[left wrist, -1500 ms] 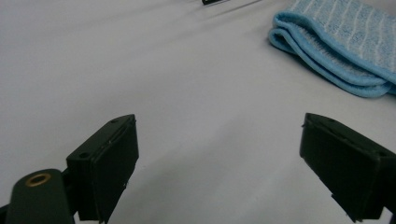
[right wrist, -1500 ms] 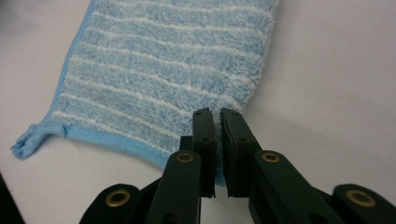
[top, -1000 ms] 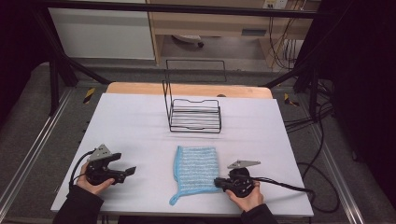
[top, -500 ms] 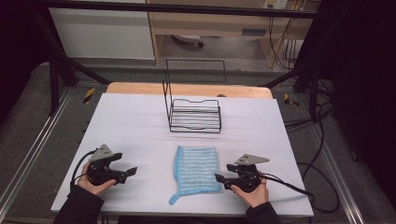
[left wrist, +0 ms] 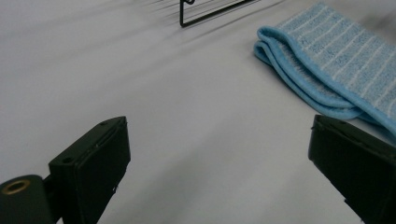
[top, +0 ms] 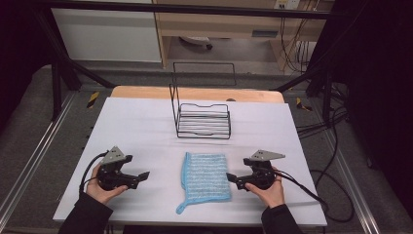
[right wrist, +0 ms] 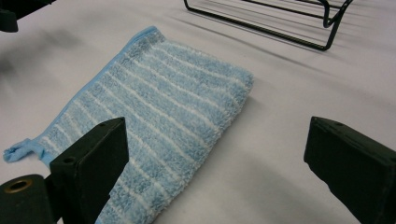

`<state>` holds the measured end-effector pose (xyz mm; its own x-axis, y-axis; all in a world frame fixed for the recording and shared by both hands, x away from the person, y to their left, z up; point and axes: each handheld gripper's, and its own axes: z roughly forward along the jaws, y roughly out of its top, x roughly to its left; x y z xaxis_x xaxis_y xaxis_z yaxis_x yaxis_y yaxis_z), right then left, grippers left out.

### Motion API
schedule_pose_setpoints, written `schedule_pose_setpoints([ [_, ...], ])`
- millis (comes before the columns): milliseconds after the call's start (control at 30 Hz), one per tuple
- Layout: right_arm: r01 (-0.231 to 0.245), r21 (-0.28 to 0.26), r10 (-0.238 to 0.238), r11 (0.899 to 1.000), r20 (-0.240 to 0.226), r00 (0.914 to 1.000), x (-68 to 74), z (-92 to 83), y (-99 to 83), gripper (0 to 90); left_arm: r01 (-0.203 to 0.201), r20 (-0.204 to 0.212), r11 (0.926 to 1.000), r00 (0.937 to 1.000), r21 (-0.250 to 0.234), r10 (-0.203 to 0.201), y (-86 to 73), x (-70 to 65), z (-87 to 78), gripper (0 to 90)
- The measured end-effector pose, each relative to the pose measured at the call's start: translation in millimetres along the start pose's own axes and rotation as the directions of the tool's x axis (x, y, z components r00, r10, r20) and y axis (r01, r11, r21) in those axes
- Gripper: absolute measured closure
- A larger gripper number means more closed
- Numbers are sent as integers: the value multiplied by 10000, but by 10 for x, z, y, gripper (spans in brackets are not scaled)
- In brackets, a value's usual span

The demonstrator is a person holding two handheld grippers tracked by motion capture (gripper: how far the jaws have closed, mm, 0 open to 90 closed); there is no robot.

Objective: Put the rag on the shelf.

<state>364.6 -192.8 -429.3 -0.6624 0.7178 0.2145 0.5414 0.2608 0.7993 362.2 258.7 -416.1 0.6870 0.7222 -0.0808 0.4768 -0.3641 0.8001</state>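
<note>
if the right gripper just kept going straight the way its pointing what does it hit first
Most likely the folded blue towel. The right gripper, jaws just opened with nothing between them, points across the table at the towel's near edge, which lies right ahead in the right gripper view. The height above the cloth is hard to judge.

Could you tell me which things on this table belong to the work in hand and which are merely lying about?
In the job:
- folded blue towel
- left gripper, open, beside it
- right gripper, open, jaws just released, nothing between them

Lying about:
- black wire rack, farther back
- white table cover
</note>
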Motion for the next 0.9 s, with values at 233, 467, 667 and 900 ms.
schedule_pose_setpoints([
  [233, -17, 28, 17, 10000, 51, 10000, -18, 16, -35, 60, 270, 42, 9995, 9996, 153, -271, 240, -88, 183, 65],
  [467, -11, 80, 11, 10000, 70, 10000, -7, -11, -83, 60, 466, 42, 9987, 9989, 203, -467, 506, -226, 453, 84],
  [667, -17, 129, 16, 9999, 60, 10000, -9, -13, -84, 59, 732, 75, 9965, 9973, 396, -735, 698, -337, 746, 149],
  [900, -81, 255, 79, 9996, 69, 9999, -13, -6, -90, 59, 1268, 85, 9890, 9918, 764, -1278, 758, -390, 1082, 271],
])
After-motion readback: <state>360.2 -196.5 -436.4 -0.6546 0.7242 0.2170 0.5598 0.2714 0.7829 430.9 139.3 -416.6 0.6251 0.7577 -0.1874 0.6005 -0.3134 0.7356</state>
